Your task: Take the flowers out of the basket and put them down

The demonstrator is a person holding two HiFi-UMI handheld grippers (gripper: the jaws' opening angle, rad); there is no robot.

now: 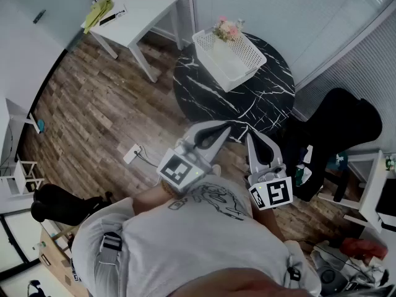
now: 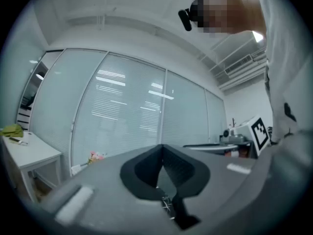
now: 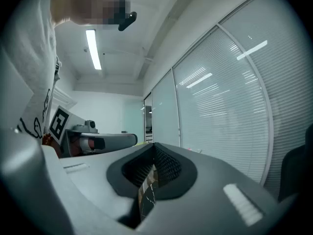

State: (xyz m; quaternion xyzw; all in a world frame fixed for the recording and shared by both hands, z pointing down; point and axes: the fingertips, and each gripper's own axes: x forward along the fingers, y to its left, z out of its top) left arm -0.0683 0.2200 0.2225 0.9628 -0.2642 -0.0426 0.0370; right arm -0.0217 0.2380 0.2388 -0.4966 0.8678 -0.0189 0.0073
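Room with wood floor (image 1: 93, 104), seen from beside the person (image 1: 185, 240) in a grey shirt. Item one: round black marble table (image 1: 266, 98), standing by the glass wall with blinds. Item two: white basket (image 1: 210, 64), set on the table's far half, its corner turned toward the person. Item three: flowers (image 1: 227, 28), pink and cream, upright at the far corner of the basket, not yet taken out; in the left gripper view they show small and low at the left, before the blinds. Item four: left gripper (image 1: 230, 127), held level close to the person's chest, tips near the table's near edge; jaws clenched together, nothing between them. Item five: right gripper (image 1: 249, 136), just beside the left, also level; jaws clenched together, likewise empty. Both grippers are well apart from the basket. Sundries: white desk (image 1: 142, 11) at the far left with a yellow-green cloth (image 1: 99, 11) on it; black chair (image 1: 337, 129) to the right of the table.
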